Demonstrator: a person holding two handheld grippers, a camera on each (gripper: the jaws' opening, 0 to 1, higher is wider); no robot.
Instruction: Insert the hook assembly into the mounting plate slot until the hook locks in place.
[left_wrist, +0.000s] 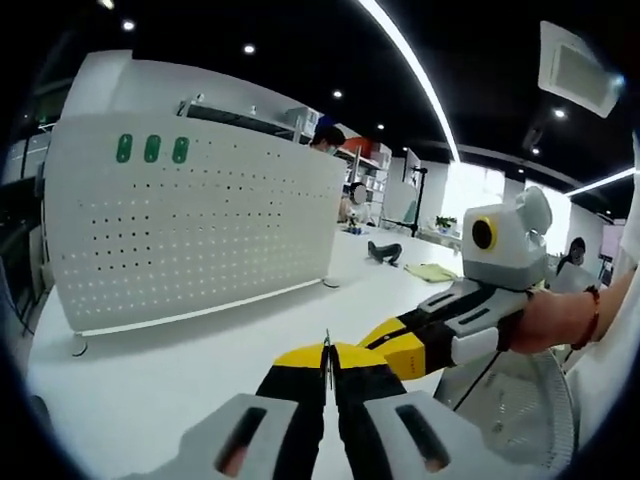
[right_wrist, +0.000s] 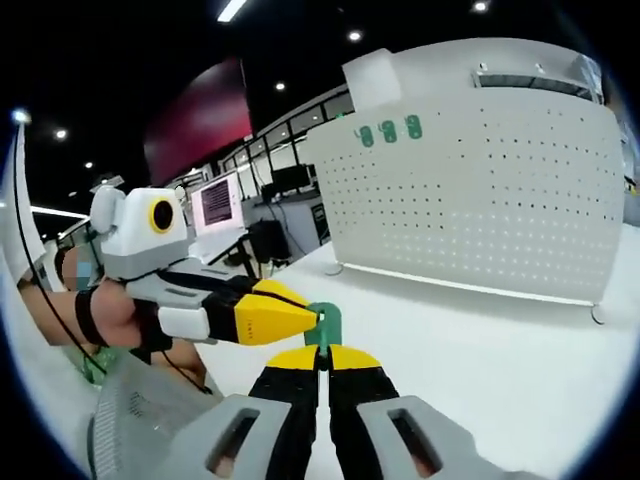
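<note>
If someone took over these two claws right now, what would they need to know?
Left claw: shut on the green hook's thin edge.
Right claw: shut on the same hook from below; both claws meet at it above the white table.
Pegboard stands upright ahead, apart from the claws, three green hooks already near its top.
Done: hook picked up.
Left: carry it to the board, insert until it locks.

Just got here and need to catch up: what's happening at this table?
A person holds a gripper in each hand above a white table, in front of a standing white pegboard that carries three green hooks. Both grippers pinch one small green hook between them: the left gripper meets the right gripper at it. The hook is not yet at the pegboard.
</note>
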